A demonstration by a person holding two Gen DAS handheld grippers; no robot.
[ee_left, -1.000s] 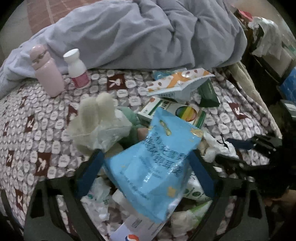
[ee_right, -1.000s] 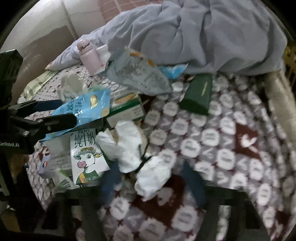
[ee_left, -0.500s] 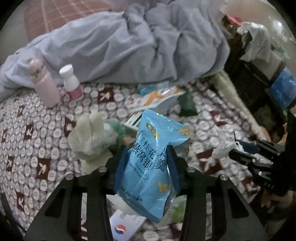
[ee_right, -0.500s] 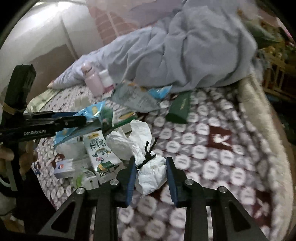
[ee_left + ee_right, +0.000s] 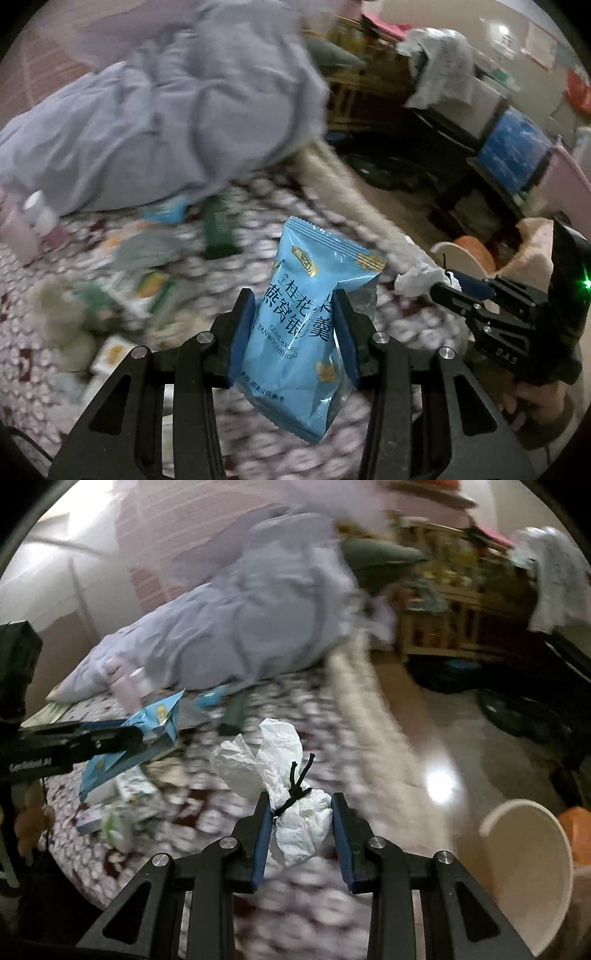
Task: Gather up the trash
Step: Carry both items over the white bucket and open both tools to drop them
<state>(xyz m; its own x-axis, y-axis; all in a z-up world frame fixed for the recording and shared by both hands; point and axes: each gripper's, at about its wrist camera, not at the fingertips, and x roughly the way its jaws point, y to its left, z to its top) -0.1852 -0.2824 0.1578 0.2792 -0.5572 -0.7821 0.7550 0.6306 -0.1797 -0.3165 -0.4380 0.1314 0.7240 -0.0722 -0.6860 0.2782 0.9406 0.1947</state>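
Snack packet [image 5: 306, 325] clamped, lifted beyond bed edge [image 5: 354, 199].

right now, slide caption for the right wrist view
Right gripper shut on crumpled white tissue wad, lifted above the patterned bedspread.

One blue snack packet [image 5: 306, 325], one white tissue wad [image 5: 284, 797], two bottles [image 5: 127, 683].

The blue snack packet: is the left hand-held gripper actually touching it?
Touching. The left wrist view shows the left hand-held gripper with both pads pressed into the blue snack packet, denting it.
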